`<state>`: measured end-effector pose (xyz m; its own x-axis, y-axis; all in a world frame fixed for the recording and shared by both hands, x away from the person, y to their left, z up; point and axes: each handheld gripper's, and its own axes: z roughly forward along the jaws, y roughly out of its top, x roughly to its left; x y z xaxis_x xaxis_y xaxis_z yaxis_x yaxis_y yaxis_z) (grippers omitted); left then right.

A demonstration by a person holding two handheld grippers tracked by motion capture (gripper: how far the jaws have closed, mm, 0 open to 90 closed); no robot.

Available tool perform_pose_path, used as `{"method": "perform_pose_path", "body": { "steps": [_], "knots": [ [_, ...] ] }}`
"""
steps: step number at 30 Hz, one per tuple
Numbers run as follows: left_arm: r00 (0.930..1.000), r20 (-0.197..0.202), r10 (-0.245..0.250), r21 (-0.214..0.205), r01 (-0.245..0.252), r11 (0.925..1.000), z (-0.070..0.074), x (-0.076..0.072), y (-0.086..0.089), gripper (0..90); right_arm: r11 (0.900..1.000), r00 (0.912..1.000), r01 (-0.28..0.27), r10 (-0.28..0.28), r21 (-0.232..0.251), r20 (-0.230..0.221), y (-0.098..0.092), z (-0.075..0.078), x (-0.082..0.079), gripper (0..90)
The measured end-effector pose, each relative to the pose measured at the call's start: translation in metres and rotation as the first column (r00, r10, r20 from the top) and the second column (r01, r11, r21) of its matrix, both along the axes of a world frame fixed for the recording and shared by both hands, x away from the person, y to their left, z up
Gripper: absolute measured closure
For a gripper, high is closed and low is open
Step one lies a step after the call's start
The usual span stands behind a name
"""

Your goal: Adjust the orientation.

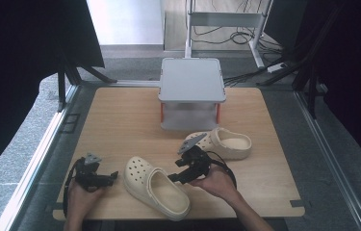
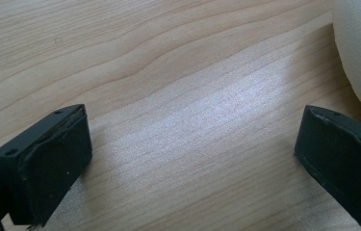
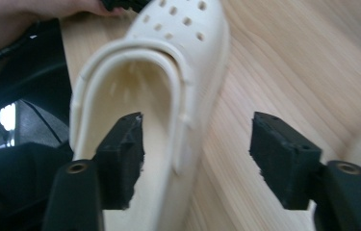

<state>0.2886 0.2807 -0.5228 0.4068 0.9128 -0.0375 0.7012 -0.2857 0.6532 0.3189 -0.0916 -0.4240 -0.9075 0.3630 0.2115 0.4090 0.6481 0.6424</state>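
At lower centre of the high view, the right gripper (image 1: 174,177), jaws wide, straddles the rim of a cream clog (image 1: 156,187). At lower left, the left gripper (image 1: 113,176) rests wide apart on the wooden table (image 1: 120,125). A second clog (image 1: 226,143) lies near a grey box (image 1: 191,91).

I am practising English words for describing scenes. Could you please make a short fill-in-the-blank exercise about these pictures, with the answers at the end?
1. Two cream clogs lie on the wooden ____.
2. The right gripper has its jaws ____, one over the opening of the near clog and one outside its wall.
3. The far clog lies in front of a grey ____ with orange clips.
4. Between the jaws of the left gripper there is only bare ____.

Answers: table; open; box; wood
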Motion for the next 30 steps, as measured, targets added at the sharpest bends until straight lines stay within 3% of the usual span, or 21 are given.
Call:
{"method": "perform_pose_path", "body": {
  "steps": [7, 12, 13, 18, 19, 25, 26, 27, 30],
  "knots": [
    [1.0, 0.002, 0.001, 0.001, -0.001, 1.0, 0.0, 0.0, 0.0, 0.0, 0.9972, 0.9974, 0.069, -0.068, -0.03, 0.022, -0.034, 0.001, 0.006, 29.6],
    [1.0, 0.002, 0.001, 0.0, -0.001, 1.0, 0.0, 0.0, 0.0, 0.0, 0.9916, 0.9916, 0.127, -0.127, -0.023, 0.028, -0.055, 0.002, 0.009, 29.4],
    [1.0, 0.003, 0.001, 0.0, -0.001, 1.0, 0.0, 0.0, 0.0, 0.0, 0.9876, 0.9872, 0.157, -0.157, -0.008, 0.03, -0.067, 0.004, 0.011, 29.4],
    [1.0, 0.003, 0.001, 0.002, -0.001, 1.0, 0.0, 0.0, 0.0, 0.0, 0.9779, 0.976, 0.209, -0.209, 0.003, 0.062, -0.085, 0.007, 0.013, 29.4],
    [1.0, 0.003, 0.0, 0.003, 0.0, 1.0, 0.0, 0.0, 0.0, 0.0, 0.9709, 0.9677, 0.239, -0.238, -0.005, 0.082, -0.098, 0.01, 0.015, 29.4],
    [1.0, 0.004, 0.003, 0.001, -0.003, 1.0, 0.0, 0.0, -0.001, 0.0, 0.9568, 0.9459, 0.29, -0.282, -0.023, 0.159, -0.127, 0.017, 0.022, 32.0],
    [1.0, 0.004, 0.003, 0.001, -0.003, 1.0, 0.0, 0.0, -0.001, 0.0, 0.9568, 0.9459, 0.29, -0.282, -0.023, 0.159, -0.127, 0.017, 0.022, 32.0],
    [1.0, 0.004, 0.003, 0.001, -0.003, 1.0, 0.0, 0.0, -0.001, 0.0, 0.952, 0.9398, 0.305, -0.295, -0.03, 0.172, -0.136, 0.017, 0.028, 33.7],
    [1.0, 0.005, 0.004, 0.001, -0.004, 1.0, 0.0, 0.0, -0.001, 0.0, 0.9502, 0.9383, 0.311, -0.304, -0.018, 0.165, -0.146, 0.016, 0.04, 38.0]
  ]
}}
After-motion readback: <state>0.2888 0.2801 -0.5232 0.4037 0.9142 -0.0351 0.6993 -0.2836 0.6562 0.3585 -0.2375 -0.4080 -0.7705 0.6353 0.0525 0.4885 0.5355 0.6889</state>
